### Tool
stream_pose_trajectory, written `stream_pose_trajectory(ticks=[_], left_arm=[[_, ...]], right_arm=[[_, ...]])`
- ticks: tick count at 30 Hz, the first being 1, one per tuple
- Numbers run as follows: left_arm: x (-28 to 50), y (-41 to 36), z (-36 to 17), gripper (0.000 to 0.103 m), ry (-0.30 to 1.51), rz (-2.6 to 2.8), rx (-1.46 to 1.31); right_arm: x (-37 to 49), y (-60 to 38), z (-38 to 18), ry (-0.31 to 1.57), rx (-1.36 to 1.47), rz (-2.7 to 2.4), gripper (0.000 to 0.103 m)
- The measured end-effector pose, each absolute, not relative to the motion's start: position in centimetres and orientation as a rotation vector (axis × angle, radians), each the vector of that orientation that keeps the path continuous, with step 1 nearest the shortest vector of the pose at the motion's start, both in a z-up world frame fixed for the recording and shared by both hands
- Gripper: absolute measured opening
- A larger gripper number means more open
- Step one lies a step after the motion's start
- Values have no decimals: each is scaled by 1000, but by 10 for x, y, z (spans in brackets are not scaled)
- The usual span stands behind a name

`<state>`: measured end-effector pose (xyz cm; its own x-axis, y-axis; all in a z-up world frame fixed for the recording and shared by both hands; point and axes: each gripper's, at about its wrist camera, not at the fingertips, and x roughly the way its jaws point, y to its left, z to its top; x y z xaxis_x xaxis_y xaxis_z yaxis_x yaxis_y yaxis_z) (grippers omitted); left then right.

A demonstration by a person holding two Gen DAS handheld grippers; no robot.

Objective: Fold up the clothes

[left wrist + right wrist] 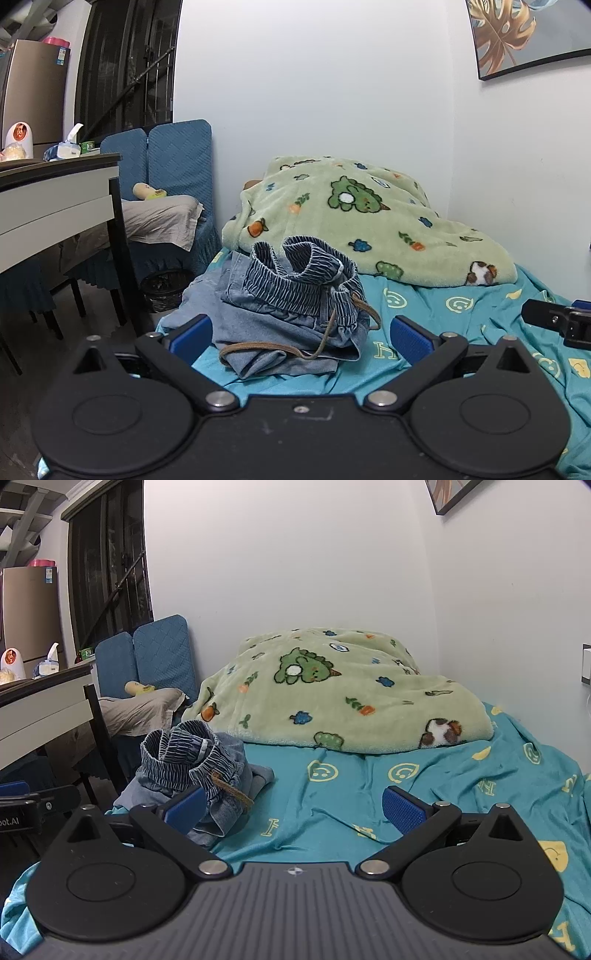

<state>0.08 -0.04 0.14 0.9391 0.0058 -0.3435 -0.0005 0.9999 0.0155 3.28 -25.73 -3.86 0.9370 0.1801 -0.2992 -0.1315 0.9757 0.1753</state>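
In the left wrist view, the left gripper (301,334) is nearest, its jaws spread wide and holding nothing; the blue pads (192,338) stand on both sides of the denim clothes (291,314). This pile lies straight ahead at 12 o'clock on the teal bedsheet (424,306), near the bed's left edge. It looks partly folded, with a striped elastic waistband (295,273) standing up on top and a brown drawstring (325,343) hanging loose over the front. At 3 o'clock a part of the right gripper (561,321) shows.

In the right wrist view, the right gripper (293,808) also has its jaws spread and empty, over bare sheet; the denim is at 10 o'clock, just behind the left pad.

Farther away, at 12 to 1 o'clock, a green fleece blanket (369,225) with cartoon animals is heaped against the white wall. At 9 o'clock stand a table (55,199) and blue-covered chairs (177,155).
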Motion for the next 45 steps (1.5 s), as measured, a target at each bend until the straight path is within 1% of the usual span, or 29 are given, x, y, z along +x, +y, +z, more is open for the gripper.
stream_pose_trajectory(ticks=[5, 12, 18, 23, 35, 40, 45], left_arm=[[0, 2, 4, 103, 347, 4, 5], [3, -3, -8, 103, 355, 6, 11], [6, -7, -14, 103, 368, 6, 27], [9, -10, -17, 103, 379, 6, 36], [10, -3, -17, 103, 398, 31, -1], [15, -1, -15, 103, 415, 45, -25], [17, -2, -11, 103, 419, 42, -37]], right_arm=[[33, -256, -43, 321, 159, 161, 103], [31, -262, -39, 326, 163, 158, 103], [36, -257, -48, 292, 199, 119, 103], [45, -260, -54, 314, 250, 118, 103], [44, -254, -52, 311, 179, 119, 103], [46, -261, -53, 304, 212, 105, 103], [49, -273, -57, 295, 302, 151, 103]])
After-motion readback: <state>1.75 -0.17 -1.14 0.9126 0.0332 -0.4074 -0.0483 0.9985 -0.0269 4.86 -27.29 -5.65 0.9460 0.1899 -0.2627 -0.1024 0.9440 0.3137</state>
